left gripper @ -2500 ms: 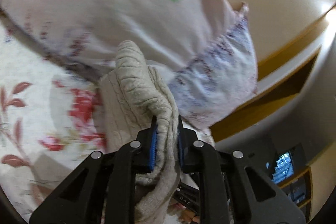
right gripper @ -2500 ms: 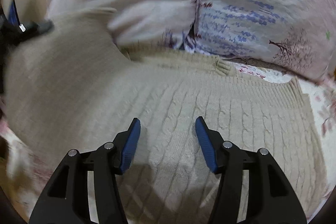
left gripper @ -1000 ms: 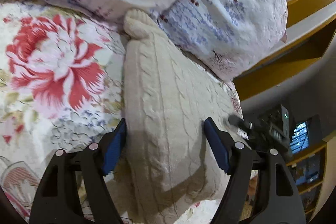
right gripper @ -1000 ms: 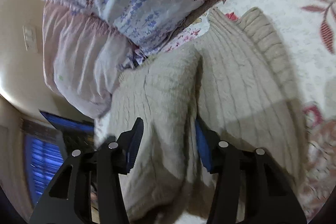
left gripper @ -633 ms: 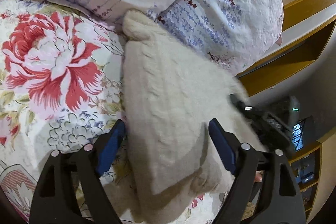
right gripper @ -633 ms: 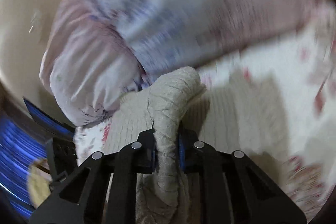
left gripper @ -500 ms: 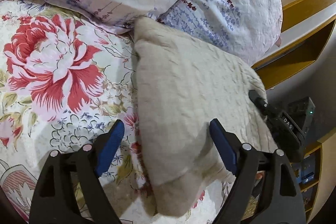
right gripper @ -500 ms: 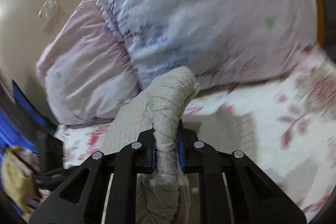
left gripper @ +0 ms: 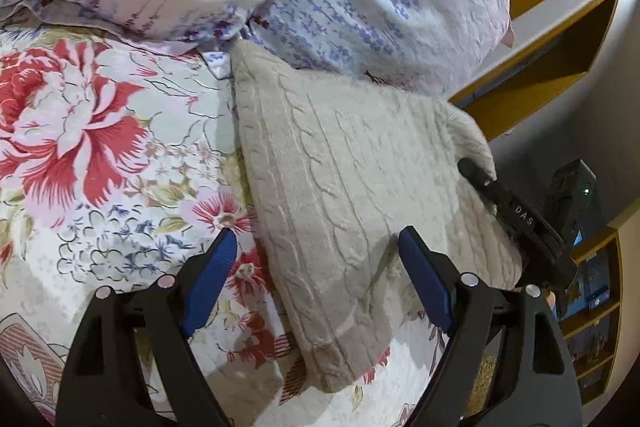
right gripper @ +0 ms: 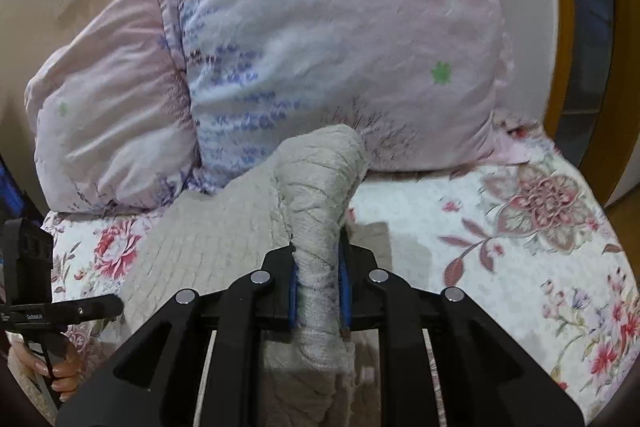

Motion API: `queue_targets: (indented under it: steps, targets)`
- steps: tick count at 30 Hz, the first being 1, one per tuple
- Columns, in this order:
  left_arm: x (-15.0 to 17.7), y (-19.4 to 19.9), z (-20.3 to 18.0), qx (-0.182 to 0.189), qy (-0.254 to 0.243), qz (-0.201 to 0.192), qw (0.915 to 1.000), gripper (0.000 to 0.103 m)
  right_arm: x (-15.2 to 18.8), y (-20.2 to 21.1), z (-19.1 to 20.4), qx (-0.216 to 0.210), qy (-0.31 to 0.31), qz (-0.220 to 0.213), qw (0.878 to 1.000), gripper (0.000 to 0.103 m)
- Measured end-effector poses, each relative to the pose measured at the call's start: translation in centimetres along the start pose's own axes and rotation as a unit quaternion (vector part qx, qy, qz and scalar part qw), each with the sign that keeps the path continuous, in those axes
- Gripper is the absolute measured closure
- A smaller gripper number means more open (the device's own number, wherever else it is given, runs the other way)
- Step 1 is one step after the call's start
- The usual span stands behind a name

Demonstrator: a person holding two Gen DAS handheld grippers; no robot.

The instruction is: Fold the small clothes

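A beige cable-knit sweater lies folded on the floral bedspread, its right side raised off the bed. My left gripper stands open just above its near edge, blue pads apart and touching nothing. My right gripper is shut on a bunched edge of the sweater, which stands up in a hump between its blue pads. From the left wrist view the right gripper's black finger shows at the sweater's lifted right edge. The left gripper shows at the left of the right wrist view.
Two large pale pillows with purple print lie against the wall right behind the sweater. A yellow wooden bed frame and shelves are at the right. A hand holds the left gripper's handle. The bedspread continues to the right.
My right gripper closed on the sweater's edge and lifted it, rolling as it rose. The sweater's right side came up off the bed. The left gripper stayed open and nearly still.
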State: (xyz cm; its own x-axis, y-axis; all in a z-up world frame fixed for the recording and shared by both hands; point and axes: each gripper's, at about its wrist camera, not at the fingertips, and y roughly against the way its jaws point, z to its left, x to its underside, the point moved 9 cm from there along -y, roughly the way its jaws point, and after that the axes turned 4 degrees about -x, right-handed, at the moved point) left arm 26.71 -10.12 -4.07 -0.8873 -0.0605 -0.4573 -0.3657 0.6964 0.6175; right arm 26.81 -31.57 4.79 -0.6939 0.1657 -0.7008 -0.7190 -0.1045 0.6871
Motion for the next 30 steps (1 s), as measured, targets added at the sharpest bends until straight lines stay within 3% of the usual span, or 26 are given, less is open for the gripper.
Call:
queue_targets:
  steps: [5, 7, 9, 11, 13, 22, 25, 30]
  targets:
    - [0.2, -0.5, -0.2, 0.001, -0.005, 0.012, 0.9999, 0.021, 3.0, -3.5, -3.5, 0.033, -0.042, 0.074, 0.996, 0.087]
    - [0.2, -0.6, -0.2, -0.001, -0.006, 0.014, 0.9999, 0.021, 3.9, -4.4, -4.6, 0.025, -0.074, 0.091, 0.993, 0.084]
    - [0.2, -0.5, -0.2, -0.001, -0.004, 0.016, 0.9999, 0.021, 3.7, -3.6, -5.5, 0.027, -0.105, 0.084, 0.991, 0.068]
    - [0.1, -0.3, -0.3, 0.003, 0.004, 0.02, 0.9998, 0.021, 3.3, -1.7, -6.4, 0.026, -0.13, 0.066, 0.989, 0.044]
    - [0.1, -0.1, -0.5, 0.006, 0.009, 0.02, 0.9997, 0.021, 3.2, 0.0, -6.9, 0.01, -0.147, 0.053, 0.988, 0.038]
    - [1.4, 1.2, -1.3, -0.001, 0.016, 0.018, 0.9997, 0.022, 6.7, 4.6, -6.0, -0.11, -0.229, 0.073, 0.964, 0.039]
    - [2.6, 1.2, -1.6, 0.014, 0.03, 0.032, 0.9989, 0.028, 7.3, 5.8, -5.0, -0.128, -0.222, 0.064, 0.965, 0.041]
    - [3.8, 1.0, -1.8, 0.014, 0.034, 0.044, 0.9984, 0.039, 8.1, 6.5, -3.2, -0.142, -0.192, 0.068, 0.969, 0.055]
